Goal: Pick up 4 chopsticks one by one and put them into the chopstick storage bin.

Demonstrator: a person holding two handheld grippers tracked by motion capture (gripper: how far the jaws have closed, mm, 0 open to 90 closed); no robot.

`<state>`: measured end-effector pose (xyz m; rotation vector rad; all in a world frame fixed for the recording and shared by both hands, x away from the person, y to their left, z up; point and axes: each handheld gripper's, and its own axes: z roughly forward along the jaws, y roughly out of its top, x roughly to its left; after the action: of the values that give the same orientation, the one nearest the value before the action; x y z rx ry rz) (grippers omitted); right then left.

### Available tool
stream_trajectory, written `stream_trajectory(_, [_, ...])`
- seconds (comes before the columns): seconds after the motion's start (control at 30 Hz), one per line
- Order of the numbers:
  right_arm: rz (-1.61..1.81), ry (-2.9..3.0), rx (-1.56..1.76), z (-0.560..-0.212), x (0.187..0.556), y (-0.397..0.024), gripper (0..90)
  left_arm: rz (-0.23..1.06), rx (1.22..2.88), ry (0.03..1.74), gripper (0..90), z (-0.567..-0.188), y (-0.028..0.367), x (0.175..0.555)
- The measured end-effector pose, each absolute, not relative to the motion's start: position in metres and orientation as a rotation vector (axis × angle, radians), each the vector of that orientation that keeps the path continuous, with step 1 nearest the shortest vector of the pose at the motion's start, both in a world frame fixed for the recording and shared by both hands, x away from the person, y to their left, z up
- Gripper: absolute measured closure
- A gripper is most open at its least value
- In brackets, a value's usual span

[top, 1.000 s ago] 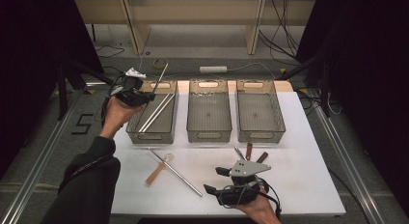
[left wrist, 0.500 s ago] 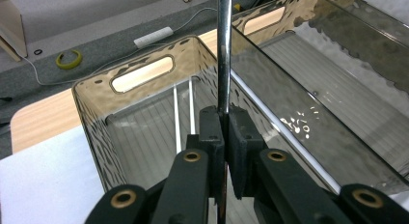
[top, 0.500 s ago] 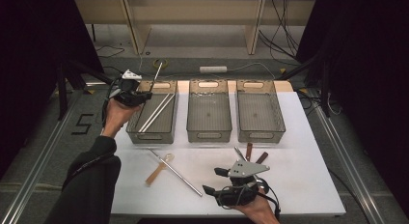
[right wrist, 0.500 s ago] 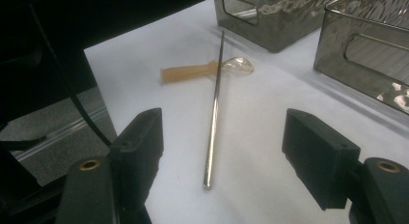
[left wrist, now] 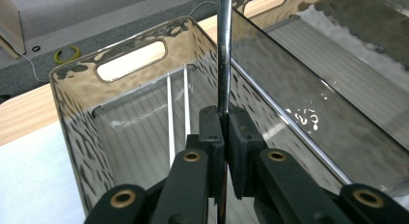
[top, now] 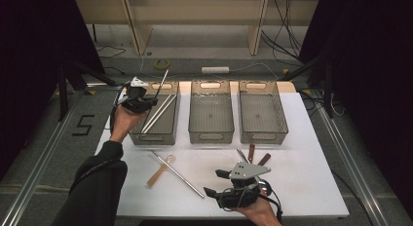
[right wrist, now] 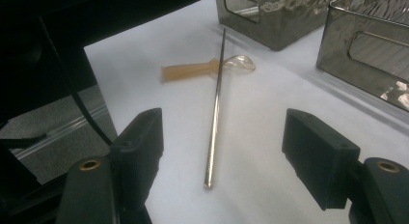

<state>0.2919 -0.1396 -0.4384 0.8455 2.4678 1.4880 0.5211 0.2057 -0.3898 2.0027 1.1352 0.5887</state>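
High view: I take the left bin [top: 155,133] as my landmark, the nearest to my left hand of three see-through bins in a row at the far side of the white bench [top: 302,187]. My left tool [top: 155,95] hangs over that bin's far left corner, clenched on a metal rod [top: 162,81] that sticks up and away past the bin's far rim. Two more rods [top: 158,113] lie slanted inside the same bin.

In the left gripper view the pads [left wrist: 211,132] are pressed tight against the rod [left wrist: 223,50], which runs straight up from between them, above the bin's open top [left wrist: 130,64]. The two rods [left wrist: 178,103] on the bin floor lie side by side below.

In front of the left bin, on the bench, another rod [top: 178,174] lies at a slant across a small spoon [top: 160,171] with a tan handle. My right tool [top: 217,182] is well to the right of that bin, near the bench's front edge, released, with nothing between its jaws. In the right gripper view it [right wrist: 222,151] points at the loose rod [right wrist: 215,108] and spoon [right wrist: 202,68], apart from both. Just beyond this tool lie a few utensils with dark handles [top: 253,155].
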Motion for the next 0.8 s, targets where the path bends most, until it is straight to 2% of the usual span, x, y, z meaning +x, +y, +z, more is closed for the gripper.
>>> stream_trajectory(0.47, [1.493, 2.46, 0.835, -0.437, 0.291, -0.14, 32.0, 0.553, 2.037, 1.199, 83.3, -0.404, 0.194, 0.528])
stream_trajectory(0.67, [1.486, 2.462, 0.841, -0.437, 0.291, -0.141, 32.0, 0.515, 2.0, 1.203, 70.7, -0.403, 0.201, 0.522])
stream_trajectory(0.8, [1.485, 2.458, 0.849, -0.437, 0.291, -0.14, 32.0, 0.442, 1.999, 1.175, 57.5, -0.399, 0.201, 0.511])
